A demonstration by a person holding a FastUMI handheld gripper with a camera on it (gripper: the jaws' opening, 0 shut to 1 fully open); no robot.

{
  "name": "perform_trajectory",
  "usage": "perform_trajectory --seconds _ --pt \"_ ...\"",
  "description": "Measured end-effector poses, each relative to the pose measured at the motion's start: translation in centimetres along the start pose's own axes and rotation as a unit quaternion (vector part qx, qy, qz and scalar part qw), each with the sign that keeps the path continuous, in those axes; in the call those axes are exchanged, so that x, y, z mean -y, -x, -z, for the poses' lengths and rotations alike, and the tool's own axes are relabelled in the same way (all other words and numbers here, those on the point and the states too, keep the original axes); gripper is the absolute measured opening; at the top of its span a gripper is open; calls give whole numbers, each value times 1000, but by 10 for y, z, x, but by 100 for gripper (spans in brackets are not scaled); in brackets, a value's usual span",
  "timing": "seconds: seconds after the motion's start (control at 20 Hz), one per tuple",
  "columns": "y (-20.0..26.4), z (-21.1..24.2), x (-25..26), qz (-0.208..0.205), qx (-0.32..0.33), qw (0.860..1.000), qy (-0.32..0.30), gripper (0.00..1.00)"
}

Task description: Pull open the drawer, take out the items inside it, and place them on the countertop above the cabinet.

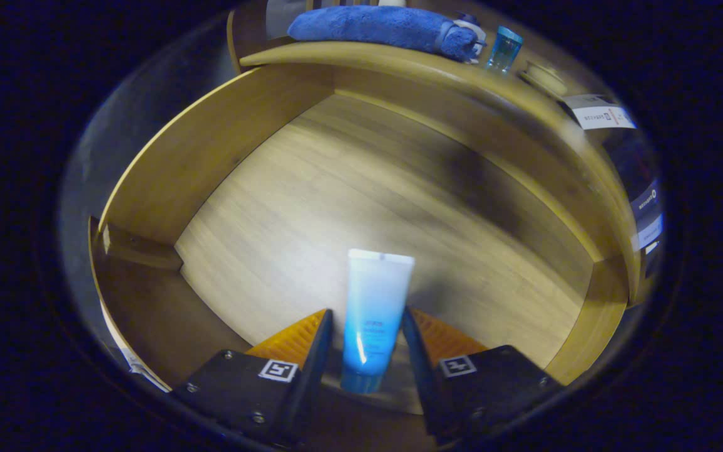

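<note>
Your gripper has its fingers on both sides of the blue tube, gripping it over the open drawer.

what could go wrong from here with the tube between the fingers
1. The tube stands between the fingers of the hand-held gripper, but firm contact on both sides is unclear; its smooth body could slip on lifting.
2. The drawer has tall walls, and the countertop overhangs its far end, so the tube may knock them going up.
3. The countertop already carries a blue towel and a glass; a careless placement could tip the glass.
</note>
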State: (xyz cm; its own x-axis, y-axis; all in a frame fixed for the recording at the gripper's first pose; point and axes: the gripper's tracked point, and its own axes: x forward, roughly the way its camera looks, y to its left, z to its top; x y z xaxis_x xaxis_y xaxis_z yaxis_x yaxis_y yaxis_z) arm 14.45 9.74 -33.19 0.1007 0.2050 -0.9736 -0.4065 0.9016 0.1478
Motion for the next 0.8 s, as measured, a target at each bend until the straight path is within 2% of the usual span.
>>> perform_trajectory --seconds 0.15,0.45,0.65,0.8 --pt "3 -2 -3 11 17 1000 15 41" --pt "50 -36 -4 -15 106 994 -6 40" --pt "99 -56 3 -15 173 985 -19 40" --pt "128 -77 23 5 214 976 -33 40"
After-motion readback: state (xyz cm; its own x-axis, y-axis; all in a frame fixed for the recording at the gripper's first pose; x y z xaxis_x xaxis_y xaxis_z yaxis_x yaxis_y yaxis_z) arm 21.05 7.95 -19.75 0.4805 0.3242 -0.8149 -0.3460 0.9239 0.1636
